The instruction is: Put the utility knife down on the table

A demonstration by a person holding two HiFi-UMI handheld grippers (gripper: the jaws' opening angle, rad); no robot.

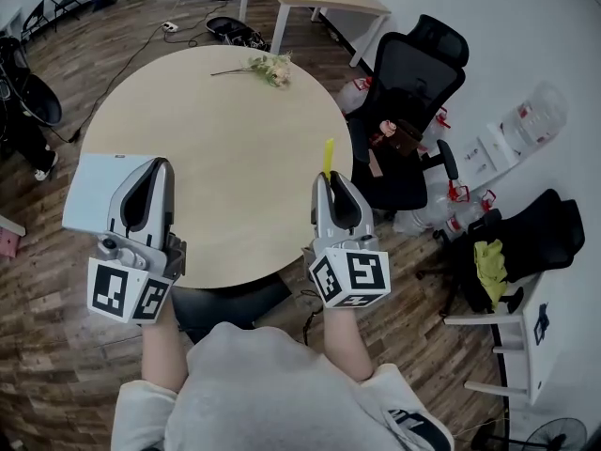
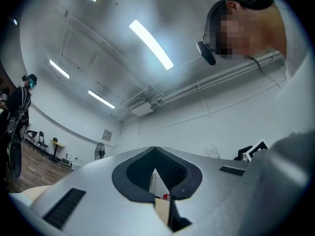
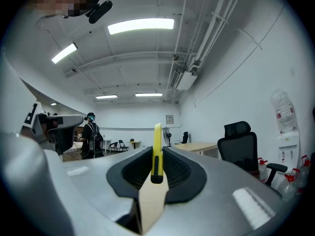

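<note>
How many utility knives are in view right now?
1. The yellow utility knife is clamped in the right gripper, over the right edge of the table. No other is visible.

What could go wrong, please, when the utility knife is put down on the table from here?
1. The right gripper holds the utility knife close to the right edge of the round table; released there, it might slide or roll off.
2. The jaws pinch only the knife's near end, so the long free part could swing or tip as it touches down.
</note>
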